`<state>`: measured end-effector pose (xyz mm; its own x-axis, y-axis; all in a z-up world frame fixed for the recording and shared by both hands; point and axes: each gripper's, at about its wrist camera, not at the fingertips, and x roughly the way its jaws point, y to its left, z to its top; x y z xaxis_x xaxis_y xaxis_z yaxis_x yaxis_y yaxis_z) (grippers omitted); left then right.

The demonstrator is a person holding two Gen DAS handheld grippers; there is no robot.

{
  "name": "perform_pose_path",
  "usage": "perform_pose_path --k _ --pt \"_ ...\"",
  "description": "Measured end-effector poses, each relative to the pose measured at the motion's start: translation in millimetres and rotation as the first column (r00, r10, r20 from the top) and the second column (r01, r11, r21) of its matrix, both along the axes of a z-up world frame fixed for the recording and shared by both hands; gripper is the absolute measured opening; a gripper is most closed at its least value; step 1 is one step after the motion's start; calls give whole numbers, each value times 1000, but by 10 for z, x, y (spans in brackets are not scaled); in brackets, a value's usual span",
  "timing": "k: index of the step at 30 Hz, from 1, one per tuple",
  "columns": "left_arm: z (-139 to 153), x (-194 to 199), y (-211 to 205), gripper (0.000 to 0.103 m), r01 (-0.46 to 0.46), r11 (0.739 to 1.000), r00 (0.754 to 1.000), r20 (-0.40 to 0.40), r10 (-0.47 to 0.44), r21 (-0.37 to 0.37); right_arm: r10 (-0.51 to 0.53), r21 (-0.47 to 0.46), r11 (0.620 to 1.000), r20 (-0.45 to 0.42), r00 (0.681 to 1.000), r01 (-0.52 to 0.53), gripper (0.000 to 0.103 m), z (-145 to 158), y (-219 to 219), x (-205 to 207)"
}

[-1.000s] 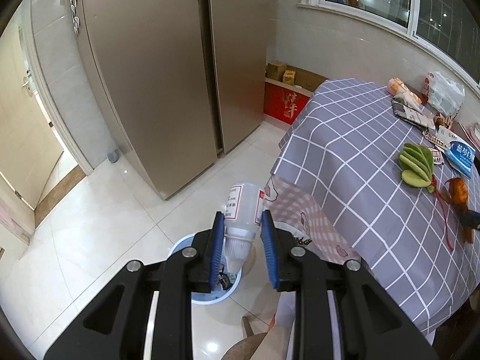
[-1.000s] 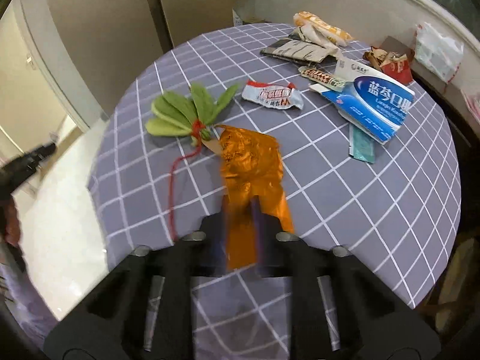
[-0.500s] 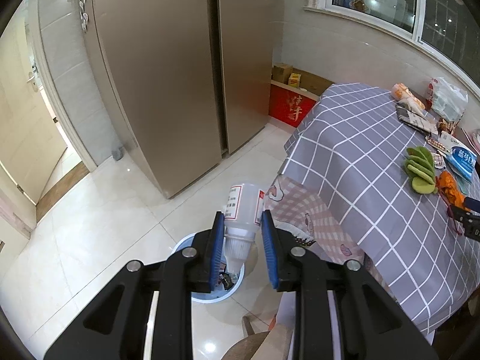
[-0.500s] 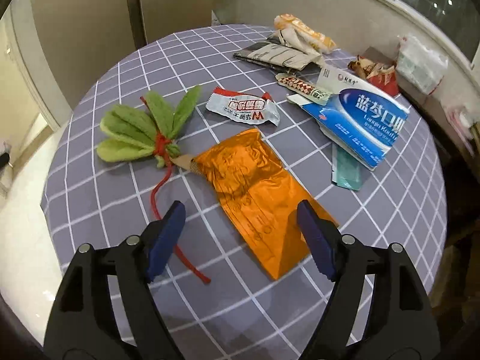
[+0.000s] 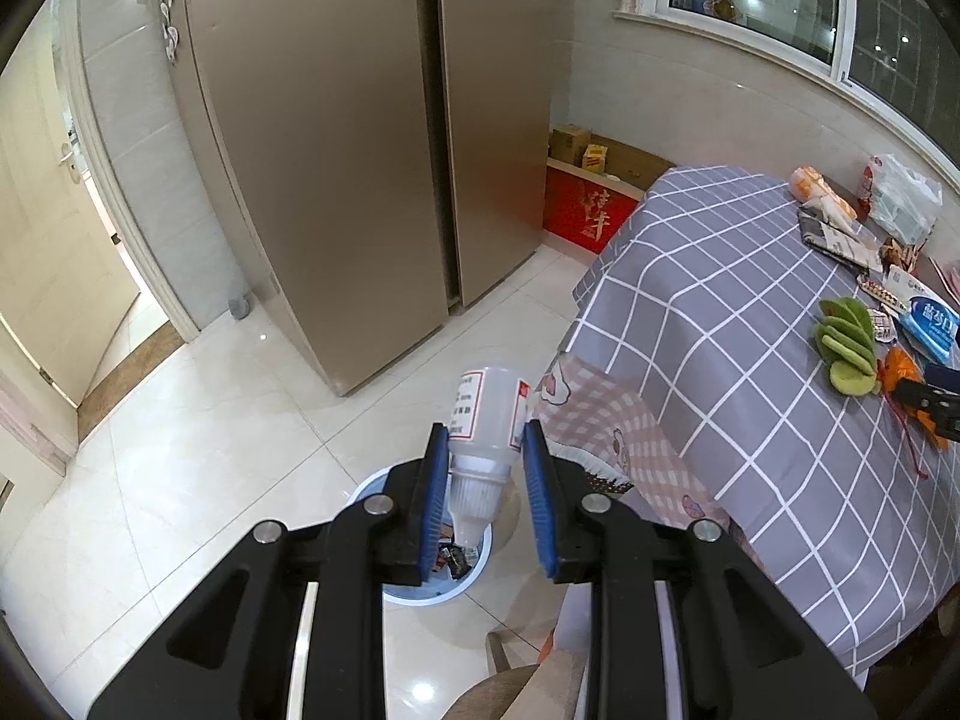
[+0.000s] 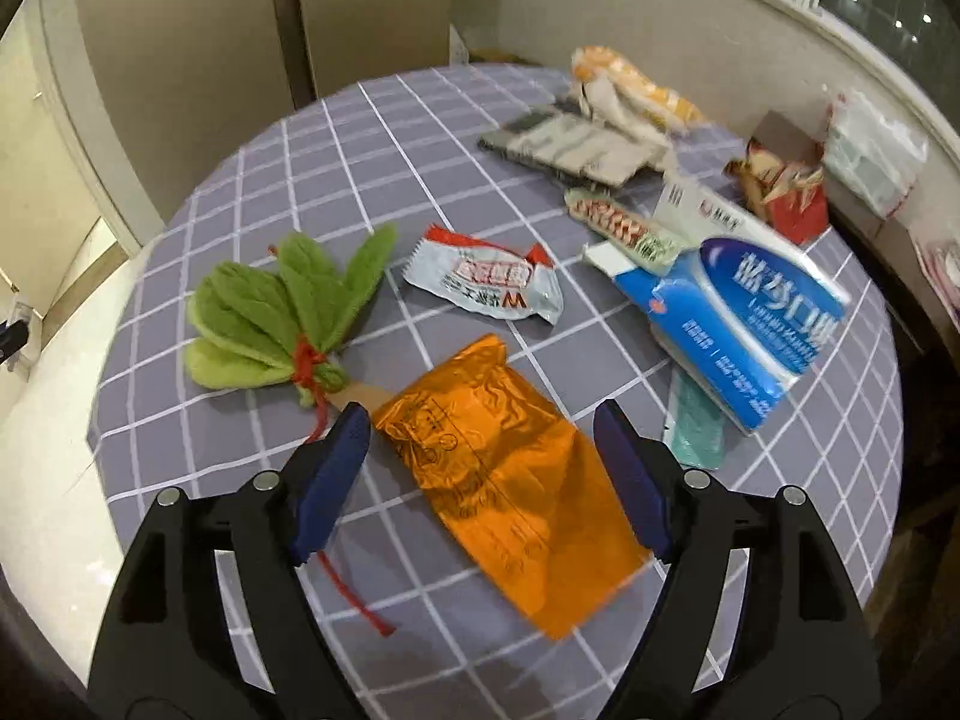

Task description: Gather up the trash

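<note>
the right gripper (image 6: 480, 468) is hanging wide open and empty over the orange wrapper (image 6: 510, 468), lying centre-frame, its long axis running upper left to lower right. the left gripper (image 5: 486, 492) is clamping a white bottle (image 5: 486, 426) above the bin (image 5: 420, 591).

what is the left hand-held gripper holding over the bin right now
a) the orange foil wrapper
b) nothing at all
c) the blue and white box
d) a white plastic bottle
d: in the left wrist view the left hand-held gripper has its blue pads clamped on a white plastic bottle, cap end down, above the round bin on the floor; the orange foil wrapper lies on the table.
</note>
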<state>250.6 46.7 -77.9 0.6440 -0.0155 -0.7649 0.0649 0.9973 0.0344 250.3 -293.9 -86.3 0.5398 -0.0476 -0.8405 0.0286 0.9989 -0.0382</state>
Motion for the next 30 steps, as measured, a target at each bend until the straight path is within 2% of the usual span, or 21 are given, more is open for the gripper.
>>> perform_pose_path --k 1,2,3,11,16,23,30 --pt "0 -1 -3 25 3 1000 1000 -1 -3 2 -4 6 1000 -7 1000 4 71 -24 -12 20" --pt "-1 -4 -9 25 7 1000 1000 -1 -7 3 -5 12 1000 -8 1000 5 62 -37 -25 25" --pt "2 -4 -11 25 8 1000 1000 -2 -8 5 -12 22 1000 -4 1000 13 60 -31 -48 26" --pt "59 1 -27 25 8 1000 1000 11 -8 10 -47 72 996 31 998 44 59 186 -186 -115" --pt "139 -26 27 25 -3 1000 999 33 3 11 -41 85 996 90 995 33 59 464 -151 -159" --pt "234 -105 210 25 -46 999 997 58 46 12 84 106 989 144 986 -99 59 698 354 -31" --pt "301 -186 489 25 -120 993 990 73 118 21 259 136 950 155 953 -280 59 719 1165 185"
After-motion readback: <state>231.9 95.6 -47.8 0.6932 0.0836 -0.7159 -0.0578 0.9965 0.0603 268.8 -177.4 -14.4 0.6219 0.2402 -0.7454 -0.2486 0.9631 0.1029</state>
